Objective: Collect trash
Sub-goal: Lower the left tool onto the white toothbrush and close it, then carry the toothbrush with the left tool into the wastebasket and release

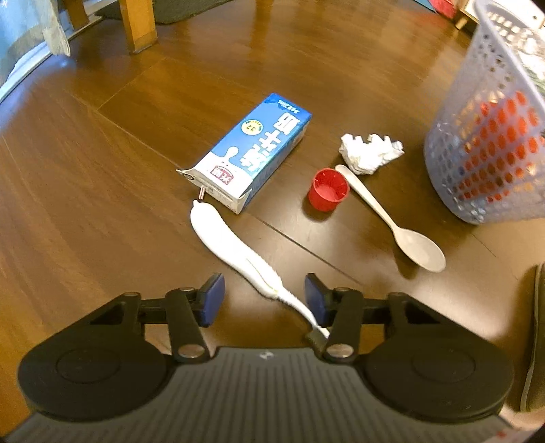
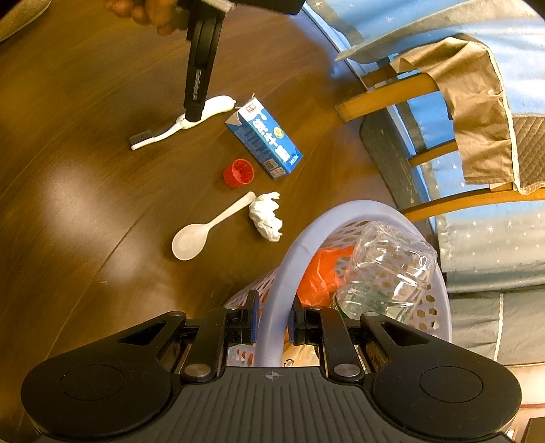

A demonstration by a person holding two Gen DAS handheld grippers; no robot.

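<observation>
On the wooden floor lies a white toothbrush (image 1: 221,238) (image 2: 214,105). My left gripper (image 1: 265,296) (image 2: 192,117) is low over it, open, its blue pads on either side of the brush neck and not touching it. Beyond lie a blue milk carton (image 1: 252,150) (image 2: 265,139), a red cap (image 1: 328,189) (image 2: 238,173), a white spoon (image 1: 408,238) (image 2: 194,238) and a crumpled tissue (image 1: 368,153) (image 2: 267,214). My right gripper (image 2: 272,323) is shut on the rim of the lilac basket (image 1: 490,143) (image 2: 306,221), which holds a clear bottle (image 2: 385,272) and an orange bag (image 2: 320,272).
A wooden chair (image 1: 136,24) (image 2: 385,92) with a tan cloth (image 2: 477,102) draped over it stands behind the carton. Blue starred bedding (image 2: 494,238) runs along the far side. A person's hand (image 2: 146,13) holds the left gripper.
</observation>
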